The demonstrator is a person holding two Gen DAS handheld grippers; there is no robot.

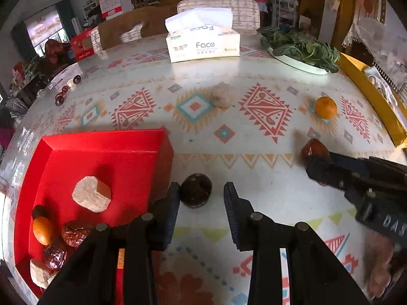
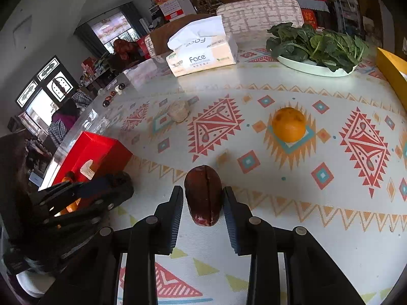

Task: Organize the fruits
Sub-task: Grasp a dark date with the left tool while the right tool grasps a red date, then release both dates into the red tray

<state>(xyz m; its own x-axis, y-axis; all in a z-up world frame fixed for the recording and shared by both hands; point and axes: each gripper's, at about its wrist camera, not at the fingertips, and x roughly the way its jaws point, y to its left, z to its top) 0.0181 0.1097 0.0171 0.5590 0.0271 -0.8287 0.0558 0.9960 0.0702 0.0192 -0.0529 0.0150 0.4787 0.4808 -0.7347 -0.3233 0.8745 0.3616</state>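
Note:
My left gripper point(image 1: 202, 193) is open around a dark round fruit point(image 1: 196, 190) on the table; the fruit touches the left finger, with a gap to the right one. A red tray point(image 1: 106, 142) at its left holds an orange fruit point(image 1: 42, 230), red dates point(image 1: 73, 232) and pale blocks point(image 1: 91, 197). My right gripper point(image 2: 203, 198) has its jaws against both sides of a red date point(image 2: 203, 194), which rests on the table; it also shows in the left wrist view point(image 1: 314, 150). An orange point(image 2: 288, 124) lies on the table beyond it. A pale lump point(image 2: 179, 111) lies mid-table.
A tissue box point(image 1: 203, 43) and a plate of leafy greens point(image 1: 302, 48) stand at the far side. A yellow tray point(image 1: 368, 94) runs along the right edge. Small dark fruits point(image 1: 68, 89) sit at the table's far left edge.

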